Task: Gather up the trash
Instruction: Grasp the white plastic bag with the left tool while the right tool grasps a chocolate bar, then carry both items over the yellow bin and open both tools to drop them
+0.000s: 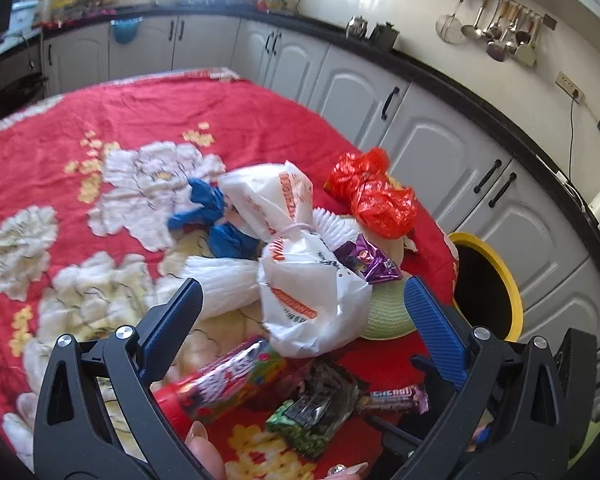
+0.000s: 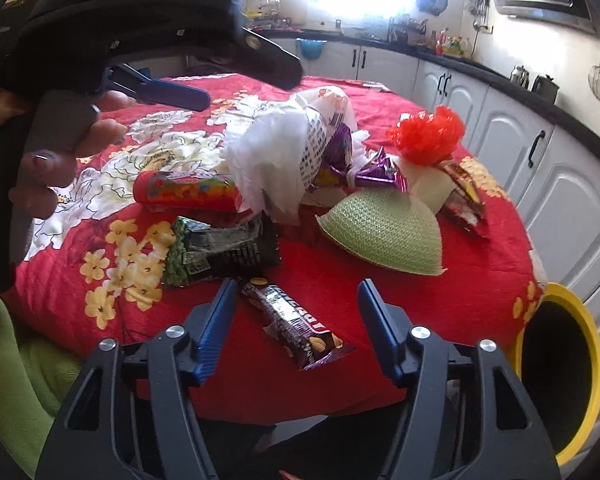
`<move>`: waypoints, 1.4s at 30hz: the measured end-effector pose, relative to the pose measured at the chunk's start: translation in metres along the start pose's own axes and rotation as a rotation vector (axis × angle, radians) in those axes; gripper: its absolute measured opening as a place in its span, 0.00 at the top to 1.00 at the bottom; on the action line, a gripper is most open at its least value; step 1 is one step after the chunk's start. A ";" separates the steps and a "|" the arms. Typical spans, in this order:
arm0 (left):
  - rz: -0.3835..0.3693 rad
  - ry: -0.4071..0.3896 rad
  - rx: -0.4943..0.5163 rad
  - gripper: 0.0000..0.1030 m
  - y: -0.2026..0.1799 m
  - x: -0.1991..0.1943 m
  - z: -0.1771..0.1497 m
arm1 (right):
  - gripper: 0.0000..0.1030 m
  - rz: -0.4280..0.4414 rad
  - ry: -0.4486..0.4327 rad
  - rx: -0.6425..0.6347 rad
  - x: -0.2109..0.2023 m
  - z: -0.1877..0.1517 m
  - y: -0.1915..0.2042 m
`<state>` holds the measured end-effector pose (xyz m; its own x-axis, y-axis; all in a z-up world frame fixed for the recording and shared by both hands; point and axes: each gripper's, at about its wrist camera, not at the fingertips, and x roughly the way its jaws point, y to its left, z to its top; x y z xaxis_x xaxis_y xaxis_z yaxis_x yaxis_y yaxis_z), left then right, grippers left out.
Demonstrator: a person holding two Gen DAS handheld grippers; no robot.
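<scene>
Both views close over tablecloth (image 1: 148, 112) — shared litter

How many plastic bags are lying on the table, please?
3 show: a white bag knotted in the middle of the pile, a blue bag to its left, and a red bag near the far right edge. Others may be hidden beneath.

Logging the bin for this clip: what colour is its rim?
Yellow rim on the bin, with a dark inside; it shows best in the right wrist view.

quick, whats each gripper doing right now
Left gripper: open, holding nothing, above the white plastic bag.
Right gripper: open, empty, straddling the chocolate bar wrapper.
</scene>
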<state>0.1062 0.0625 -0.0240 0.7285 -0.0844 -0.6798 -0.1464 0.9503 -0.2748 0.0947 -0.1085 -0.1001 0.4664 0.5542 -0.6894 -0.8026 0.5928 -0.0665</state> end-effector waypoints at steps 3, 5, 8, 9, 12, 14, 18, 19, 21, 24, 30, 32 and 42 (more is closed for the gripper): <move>0.015 0.025 -0.013 0.10 -0.002 0.012 0.001 | 0.63 0.022 0.021 -0.003 0.006 -0.001 -0.006; 0.020 0.050 -0.015 0.10 -0.003 0.022 0.003 | 0.75 0.032 0.026 -0.011 0.009 -0.004 -0.008; 0.025 0.062 -0.022 0.10 -0.002 0.030 0.005 | 0.77 0.047 0.014 -0.007 0.007 -0.008 -0.011; 0.024 0.065 -0.028 0.10 -0.001 0.032 0.006 | 0.78 0.050 0.012 -0.004 0.007 -0.008 -0.012; 0.016 0.087 -0.047 0.20 0.001 0.037 0.006 | 0.80 0.052 0.001 0.017 0.003 -0.011 -0.017; 0.019 0.103 -0.049 0.30 0.002 0.039 0.005 | 0.81 0.051 -0.009 0.038 0.000 -0.013 -0.021; 0.003 0.127 -0.056 0.46 0.002 0.041 -0.001 | 0.81 0.057 -0.043 0.089 -0.008 -0.013 -0.031; 0.003 0.123 -0.055 0.49 0.001 0.041 -0.001 | 0.81 0.059 -0.049 0.095 -0.010 -0.014 -0.033; 0.008 0.116 -0.049 0.58 0.001 0.039 -0.002 | 0.81 0.058 -0.065 0.106 -0.014 -0.013 -0.036; 0.008 0.101 -0.053 0.66 0.004 0.034 -0.001 | 0.82 0.065 -0.089 0.121 -0.021 -0.011 -0.037; 0.017 0.031 -0.037 0.73 0.005 0.012 0.008 | 0.82 0.055 -0.138 0.139 -0.035 -0.002 -0.036; 0.021 -0.001 -0.025 0.73 0.002 0.004 0.014 | 0.82 0.048 -0.154 0.156 -0.041 0.000 -0.041; -0.030 -0.077 0.073 0.73 -0.043 -0.008 0.030 | 0.82 -0.041 -0.228 0.244 -0.072 -0.003 -0.080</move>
<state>0.1264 0.0317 0.0137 0.7817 -0.0927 -0.6167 -0.0762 0.9673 -0.2419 0.1248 -0.1973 -0.0473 0.5897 0.6271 -0.5089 -0.6818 0.7243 0.1027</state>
